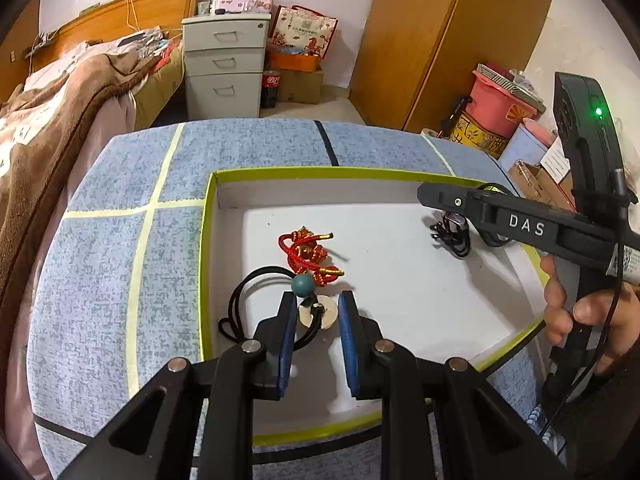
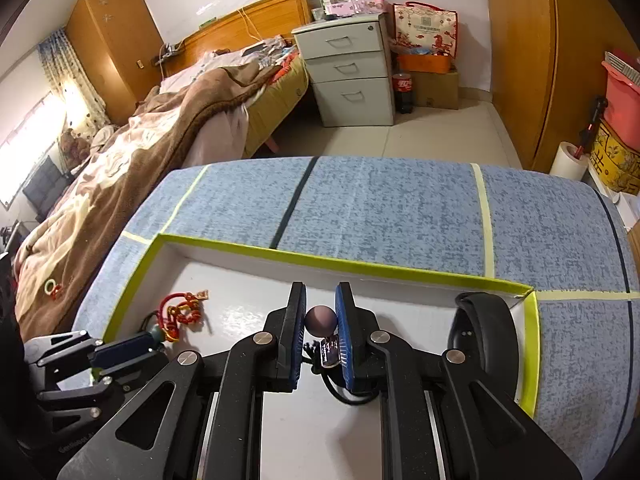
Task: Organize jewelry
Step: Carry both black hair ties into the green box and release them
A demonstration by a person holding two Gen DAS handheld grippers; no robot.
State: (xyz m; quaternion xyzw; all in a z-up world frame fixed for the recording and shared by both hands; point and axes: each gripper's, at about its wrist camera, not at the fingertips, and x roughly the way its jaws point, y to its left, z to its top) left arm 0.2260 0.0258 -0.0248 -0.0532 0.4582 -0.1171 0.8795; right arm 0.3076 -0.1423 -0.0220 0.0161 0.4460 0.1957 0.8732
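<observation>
Now, left gripper point(image 1: 318, 308): it is sitting low inside the tray, fingers spread apart and not squeezing anything.
Between the left fingers: a pale round disc pendant point(image 1: 318, 314) is lying flat on the tray floor, right in the gap, with its black cord point(image 1: 240, 304) looping off to the left.
Just past the left fingertips: a green bead point(image 1: 303, 284) is resting on the same cord, and the red knotted charm point(image 1: 306, 254) is lying a little farther on.
Right gripper point(image 2: 320, 320): it is reaching into the other end of the tray, and its fingers are sitting close on both sides of a dark round bead point(image 2: 321, 320). I cannot tell if they are pinching it yet.
Under the right gripper: a small shiny tag point(image 2: 330, 354) on a black cord is lying just behind the bead.
Beside the right gripper: a black band point(image 2: 486, 324) is curling up in the tray corner.
Which hand is nearer: the left one for the disc, the right one for the dark bead.
Next move, my guess: the left fingers only need to close, since the disc is straight ahead between them.
Tray point(image 1: 280, 173): white floor, green rim, sitting on a blue cloth point(image 1: 120, 280).
</observation>
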